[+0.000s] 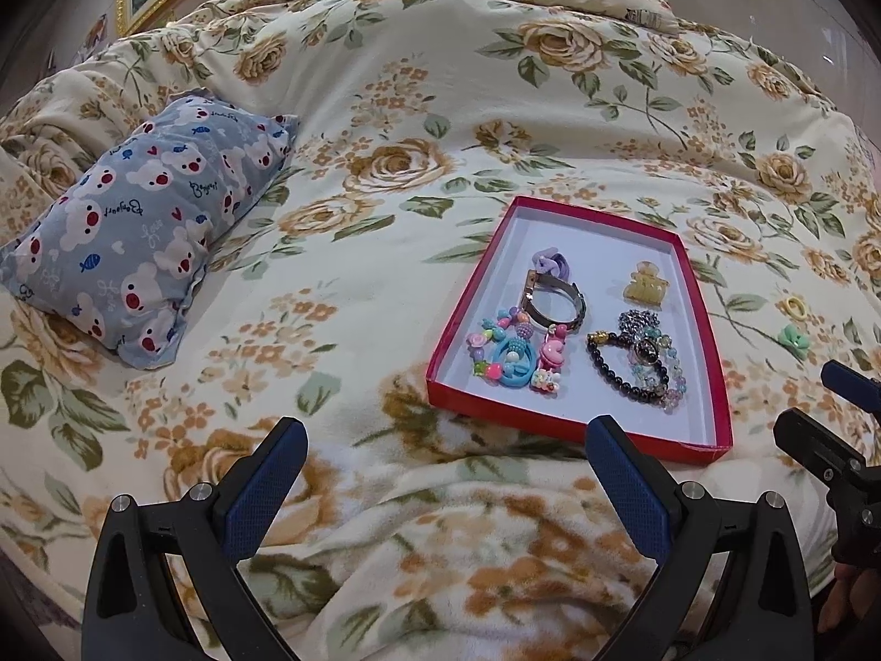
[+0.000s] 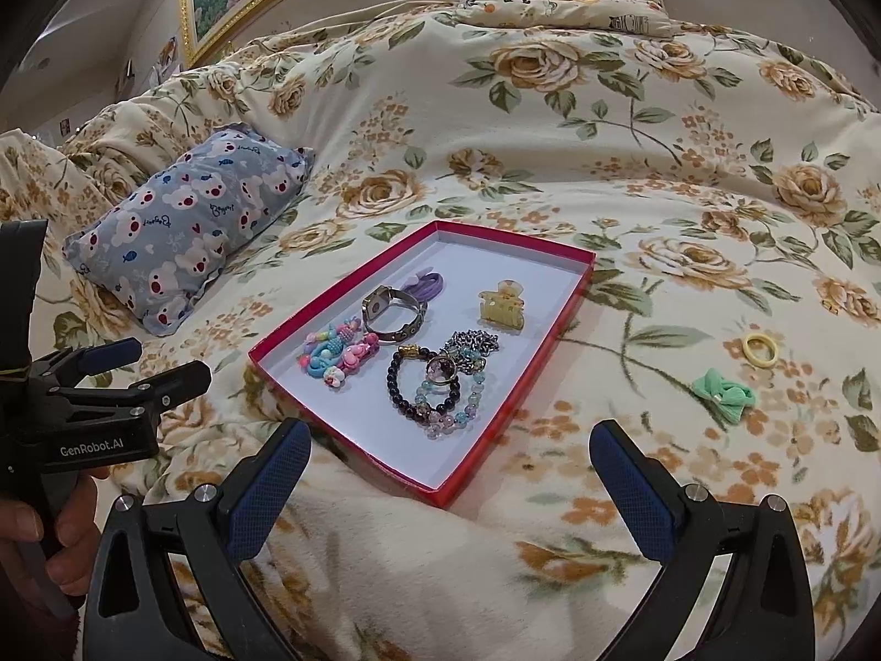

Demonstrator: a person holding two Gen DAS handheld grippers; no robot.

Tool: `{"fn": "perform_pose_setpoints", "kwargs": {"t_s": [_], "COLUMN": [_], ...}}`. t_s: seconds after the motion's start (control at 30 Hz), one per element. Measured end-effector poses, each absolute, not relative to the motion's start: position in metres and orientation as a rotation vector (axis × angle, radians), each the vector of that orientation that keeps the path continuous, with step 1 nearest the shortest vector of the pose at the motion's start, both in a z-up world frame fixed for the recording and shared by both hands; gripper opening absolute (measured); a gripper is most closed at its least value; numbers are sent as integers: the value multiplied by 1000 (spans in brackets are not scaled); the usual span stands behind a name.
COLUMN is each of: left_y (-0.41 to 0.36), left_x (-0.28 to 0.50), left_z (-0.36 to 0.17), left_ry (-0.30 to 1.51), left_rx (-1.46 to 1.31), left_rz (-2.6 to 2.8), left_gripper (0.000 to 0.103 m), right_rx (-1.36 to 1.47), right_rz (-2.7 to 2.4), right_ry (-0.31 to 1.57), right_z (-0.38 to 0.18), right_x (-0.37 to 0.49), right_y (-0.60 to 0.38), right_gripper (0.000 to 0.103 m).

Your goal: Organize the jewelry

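On the bedspread, both tongs (image 1: 446, 473) (image 2: 449, 476) gape empty — only right wrist shows GenRobot.AI lettering (image 2: 97, 450).

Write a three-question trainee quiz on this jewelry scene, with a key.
1. True or false: the yellow hair claw lies outside the red tray.
2. Which two items lie on the floral blanket, not in the tray?
3. Multiple choice: the right hand-held gripper is A) open and empty, B) shut on a bracelet, C) holding the tray.

Key:
1. False; it lies inside the tray.
2. The yellow ring-shaped hair tie and the green bow.
3. A. The left hand-held gripper is open and empty too.
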State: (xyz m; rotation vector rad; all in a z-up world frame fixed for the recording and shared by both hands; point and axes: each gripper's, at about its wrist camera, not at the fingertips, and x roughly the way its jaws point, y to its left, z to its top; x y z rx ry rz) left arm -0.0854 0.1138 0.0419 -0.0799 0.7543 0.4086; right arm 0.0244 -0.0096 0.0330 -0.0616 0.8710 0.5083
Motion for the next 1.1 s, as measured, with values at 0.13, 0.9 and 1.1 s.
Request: {"fn": "perform_pose_setpoints", "kwargs": {"t_s": [0.13, 0.9, 1.1], "left_y": [113, 112, 111], "left_x": [-87, -92, -93], "left_z": [43, 43, 43], "left_ry": [747, 739, 739], "left_rx": [-74, -64, -60], "left_rz": [414, 401, 403], "left_gripper": [102, 102, 102], "right_rx": [-57, -54, -56], "right_rz": [510, 521, 522], "right_ry": [860, 833, 833], "right_z": [34, 38, 39], "right_x": [23, 20, 19], "right_y": [-10, -9, -8], "right_gripper": [102, 102, 102]}}
